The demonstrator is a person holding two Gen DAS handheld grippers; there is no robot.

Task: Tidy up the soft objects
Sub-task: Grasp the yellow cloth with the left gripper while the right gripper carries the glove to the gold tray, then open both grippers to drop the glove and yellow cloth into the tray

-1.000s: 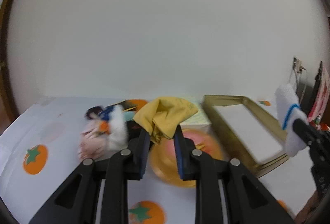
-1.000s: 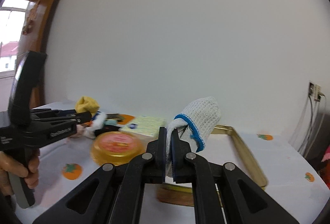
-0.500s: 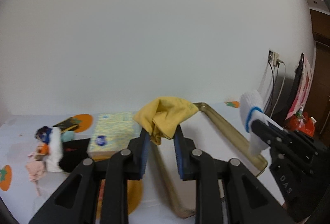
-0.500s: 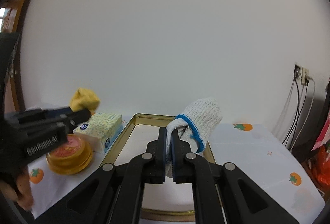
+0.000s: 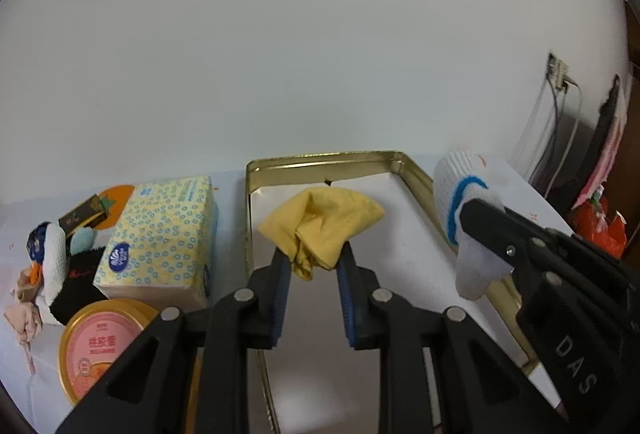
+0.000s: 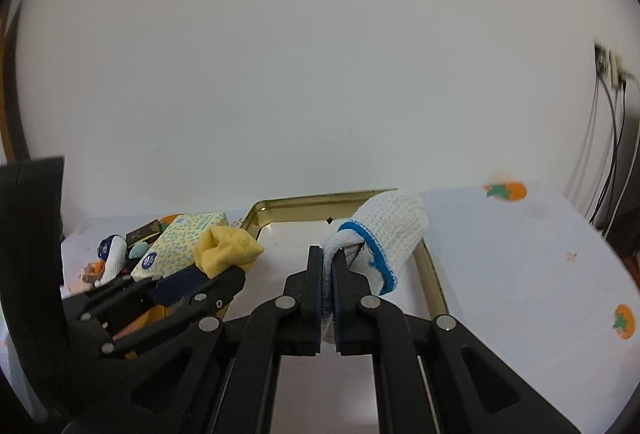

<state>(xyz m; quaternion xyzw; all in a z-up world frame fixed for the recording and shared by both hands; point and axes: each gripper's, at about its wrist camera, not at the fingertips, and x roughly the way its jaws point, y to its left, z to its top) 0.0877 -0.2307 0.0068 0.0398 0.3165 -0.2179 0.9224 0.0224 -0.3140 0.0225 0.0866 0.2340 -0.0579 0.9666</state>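
My left gripper (image 5: pixel 313 260) is shut on a crumpled yellow cloth (image 5: pixel 320 224), held above the gold-rimmed tray (image 5: pixel 320 159) with a white floor. From the right wrist view the same yellow cloth (image 6: pixel 224 246) shows at the left, over the tray's left rim (image 6: pixel 256 212). My right gripper (image 6: pixel 327 270) is shut on a white knit sock with a blue band (image 6: pixel 384 234), hanging over the tray's right side. In the left wrist view that sock (image 5: pixel 460 202) and the right gripper (image 5: pixel 476 210) stand at the right, above the tray's right rim.
Left of the tray stand a yellow patterned tissue box (image 5: pixel 160 234) and a round orange-lidded tin (image 5: pixel 100 346). A pile of small soft items (image 5: pixel 52 266) lies further left. The white tablecloth (image 6: pixel 520 254) has orange fruit prints. Cables (image 6: pixel 604 154) hang at the right wall.
Both grippers have swung to the right, from over the tin and tissue box to over the gold tray. Each keeps its cloth; the yellow cloth and the sock now hang above the tray.
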